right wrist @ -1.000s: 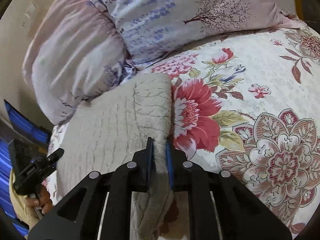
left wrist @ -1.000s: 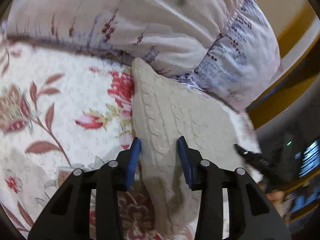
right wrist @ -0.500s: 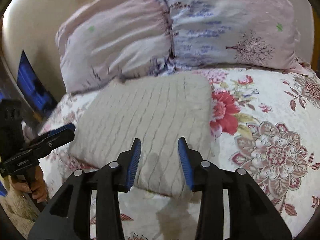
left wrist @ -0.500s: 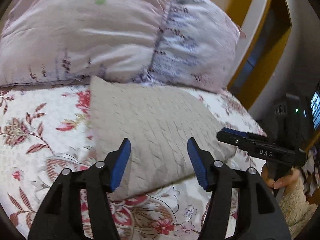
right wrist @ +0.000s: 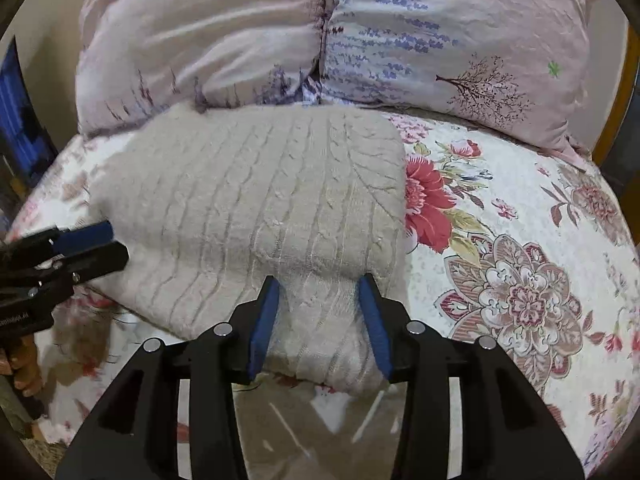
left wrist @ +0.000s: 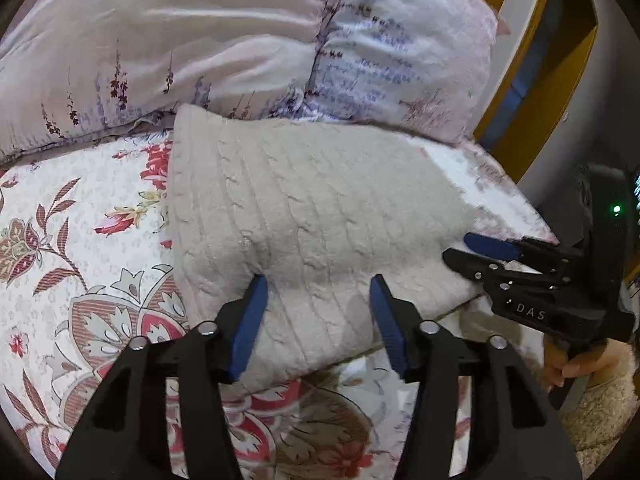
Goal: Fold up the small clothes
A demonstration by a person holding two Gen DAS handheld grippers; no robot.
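Observation:
A beige cable-knit garment lies folded into a rectangle on the floral bedspread, just in front of the pillows; it also shows in the right wrist view. My left gripper is open, its blue pads above the garment's near edge, holding nothing. My right gripper is open too, over the garment's near right corner. Each gripper shows in the other's view: the right one at the garment's right end, the left one at its left end.
Two pale pillows with purple prints lean behind the garment. The bedspread stretches to the right. A yellow and white frame and a dark device with a green light stand past the bed's right edge.
My right gripper has opened and let go of the garment's edge. Both grippers have pulled back and risen, and the garment now lies flat and folded.

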